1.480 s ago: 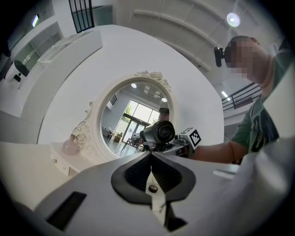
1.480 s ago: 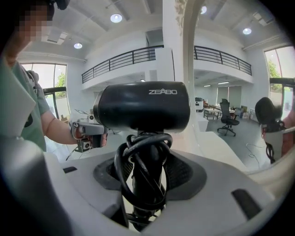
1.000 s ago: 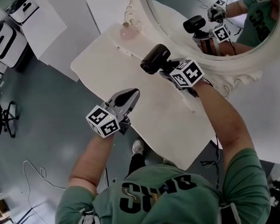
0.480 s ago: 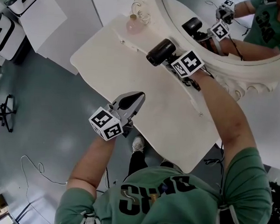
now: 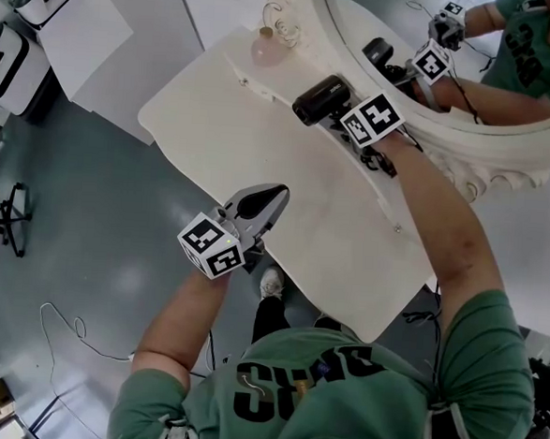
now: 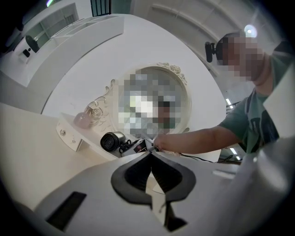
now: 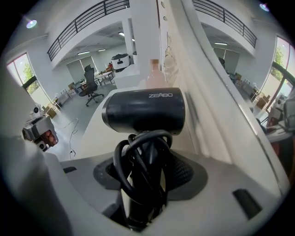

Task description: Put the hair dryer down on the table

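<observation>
The right claw point(image 7: 145, 183) clamps the hair dryer point(image 7: 144, 110) by its handle over the bench point(image 5: 251, 165). It is not yet set down. The left claw point(image 6: 150, 159) is closed and empty.

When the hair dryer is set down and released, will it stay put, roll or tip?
Probably top-heavy: the hair dryer has a wide barrel above the slim handle the right tool clamps, so upright it would likely tip. On its side, the round barrel might roll slightly. The cord wound round the handle looks floppy and may loosen.
</observation>
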Tool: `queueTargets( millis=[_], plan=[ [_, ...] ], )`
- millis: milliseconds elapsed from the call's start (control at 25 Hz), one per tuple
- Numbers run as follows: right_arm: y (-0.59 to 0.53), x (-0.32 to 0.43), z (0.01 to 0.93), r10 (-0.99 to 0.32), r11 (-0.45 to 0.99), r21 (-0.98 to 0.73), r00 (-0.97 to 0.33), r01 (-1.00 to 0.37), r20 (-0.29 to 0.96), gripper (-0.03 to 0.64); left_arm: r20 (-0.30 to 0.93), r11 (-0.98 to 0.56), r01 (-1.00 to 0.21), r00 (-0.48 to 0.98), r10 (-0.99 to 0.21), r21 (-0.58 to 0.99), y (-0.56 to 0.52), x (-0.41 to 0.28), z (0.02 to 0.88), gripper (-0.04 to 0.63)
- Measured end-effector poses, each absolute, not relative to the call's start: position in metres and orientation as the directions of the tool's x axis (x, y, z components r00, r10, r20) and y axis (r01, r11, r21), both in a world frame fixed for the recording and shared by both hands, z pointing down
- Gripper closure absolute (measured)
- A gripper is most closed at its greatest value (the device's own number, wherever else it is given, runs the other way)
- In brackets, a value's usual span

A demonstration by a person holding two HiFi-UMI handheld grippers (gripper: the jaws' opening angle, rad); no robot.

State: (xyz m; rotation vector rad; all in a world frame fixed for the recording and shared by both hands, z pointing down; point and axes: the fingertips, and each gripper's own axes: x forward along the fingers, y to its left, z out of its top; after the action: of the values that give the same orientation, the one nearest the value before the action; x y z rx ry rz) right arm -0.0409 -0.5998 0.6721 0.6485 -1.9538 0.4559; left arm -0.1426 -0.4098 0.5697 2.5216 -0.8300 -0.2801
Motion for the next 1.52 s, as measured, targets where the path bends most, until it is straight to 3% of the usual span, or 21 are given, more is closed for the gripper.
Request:
queueTargets(
  millis=[960, 1280, 1520],
  plan=[
    [-0.609, -0.032, 0.662, -0.468, 0.716, 0.201, -0.246, -0.668, 0.849, 0.324, -0.057, -0.703, -0.494, 0.796, -0.602, 0.512, -0.391, -0.14, 0.572, 0.584],
    [-0.606, -0.033, 0.644, -0.522, 0.7, 0.242, -0.251, -0.672, 0.815, 0.316, -0.054, -0.701, -0.505, 0.791, -0.609, 0.504, -0.382, -0.144, 0.565, 0.584],
    [-0.584, -0.034, 0.599, -0.572, 0.695, 0.229, -0.332, -0.681, 0.75, 0.316, -0.059, -0.704, -0.52, 0.783, -0.619, 0.484, -0.377, -0.147, 0.551, 0.584]
  ],
)
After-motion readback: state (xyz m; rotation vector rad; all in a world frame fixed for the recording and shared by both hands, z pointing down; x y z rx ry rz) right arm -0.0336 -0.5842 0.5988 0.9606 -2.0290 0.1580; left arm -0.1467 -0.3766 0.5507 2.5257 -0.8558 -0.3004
